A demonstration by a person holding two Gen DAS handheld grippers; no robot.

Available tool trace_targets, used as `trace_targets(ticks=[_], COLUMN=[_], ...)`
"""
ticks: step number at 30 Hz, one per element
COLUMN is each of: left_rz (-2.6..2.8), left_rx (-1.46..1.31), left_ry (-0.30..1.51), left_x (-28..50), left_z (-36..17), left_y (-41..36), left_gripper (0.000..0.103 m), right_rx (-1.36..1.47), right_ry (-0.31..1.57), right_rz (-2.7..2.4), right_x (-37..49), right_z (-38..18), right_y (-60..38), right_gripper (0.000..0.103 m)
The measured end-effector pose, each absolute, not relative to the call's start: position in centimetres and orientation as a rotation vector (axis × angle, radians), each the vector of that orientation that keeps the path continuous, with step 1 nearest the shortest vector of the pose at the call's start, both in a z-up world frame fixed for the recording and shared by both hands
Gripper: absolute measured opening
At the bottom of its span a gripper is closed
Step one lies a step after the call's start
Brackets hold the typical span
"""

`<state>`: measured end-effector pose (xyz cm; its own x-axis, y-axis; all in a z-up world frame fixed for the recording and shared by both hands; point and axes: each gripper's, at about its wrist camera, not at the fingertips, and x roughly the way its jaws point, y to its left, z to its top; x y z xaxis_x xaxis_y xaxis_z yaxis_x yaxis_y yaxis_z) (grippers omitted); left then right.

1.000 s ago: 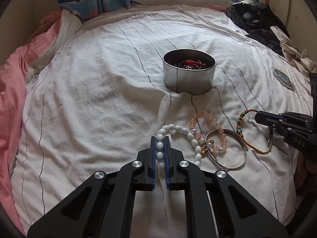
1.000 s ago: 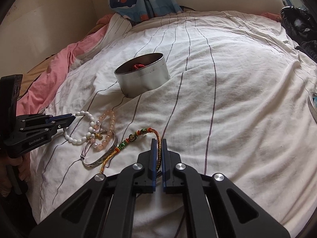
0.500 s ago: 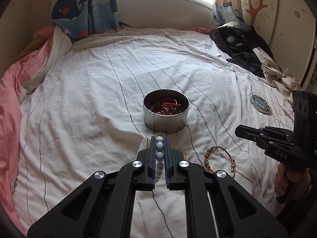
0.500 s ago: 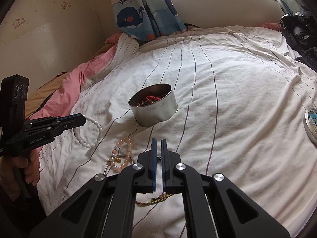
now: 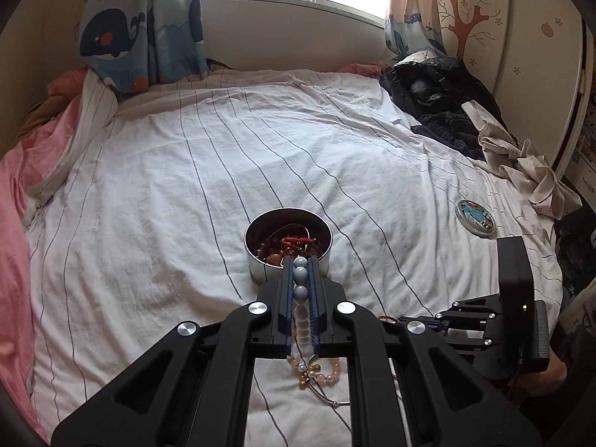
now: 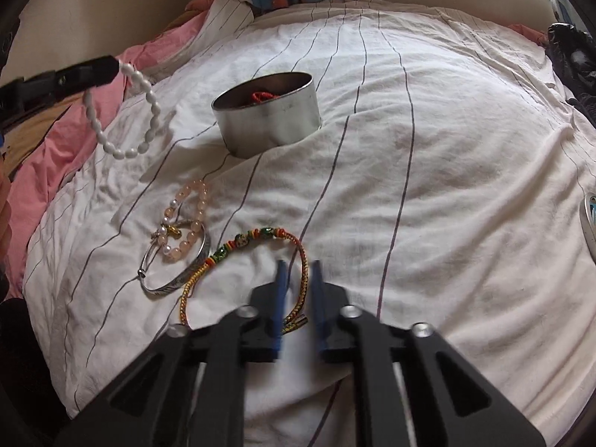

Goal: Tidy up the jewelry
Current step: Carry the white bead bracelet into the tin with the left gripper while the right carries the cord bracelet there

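My left gripper [image 5: 301,260] was clamped on the pearl bracelet [image 5: 300,273]. The beads sat in a row along the length of the fingers, and the rest of the loop hung free below them, clear of the sheet [image 6: 447,186].

The tin [image 6: 268,126] lay straight ahead of those fingertips, just past them and lower, with its open mouth up and other pieces already inside. Of my two hands the left was the nearer to it, so I judged the drop to be the left's job: go a little further forward until the hanging loop was over the mouth, then let go.

My right gripper [image 6: 298,266] was blurred. Its fingers showed a narrow gap, and one side of the cord bracelet [image 6: 253,236] ran between them along their length. It lay on the sheet and was not pinched, as far as I could see. The rest of that loop stretched away to the left of the fingers.

Further left lay the pink bracelet [image 6: 203,195] and the bangle [image 6: 175,285], overlapping each other, with the tin beyond them.
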<state>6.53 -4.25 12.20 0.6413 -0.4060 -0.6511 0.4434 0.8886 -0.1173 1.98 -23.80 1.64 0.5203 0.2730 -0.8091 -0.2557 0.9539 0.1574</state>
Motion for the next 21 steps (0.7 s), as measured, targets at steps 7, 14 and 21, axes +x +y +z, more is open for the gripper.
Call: trace_targets(ticks=[7,14,21], left_rz=[-0.568,-0.385,-0.340], left_rx=[-0.055,-0.078,-0.063], left_ry=[0.667,0.866,0.819], left_x=[9.5,16.4,14.6], left_z=[13.3,6.3,6.4], left_y=[-5.9,-6.8,-4.0], left_gripper=[0.007,0.007,0.021], right_rx=[0.096,0.119,0.124], right_ry=[0.827,0.768,0.683], right_rz=[0.304,0.323,0.388], right_x=[1.9,3.7,7.0], right_z=[5.5,7.9,11.2], right_y=[-25.5,-25.6,-23.7], right_gripper=[0.004,0.004,0.004])
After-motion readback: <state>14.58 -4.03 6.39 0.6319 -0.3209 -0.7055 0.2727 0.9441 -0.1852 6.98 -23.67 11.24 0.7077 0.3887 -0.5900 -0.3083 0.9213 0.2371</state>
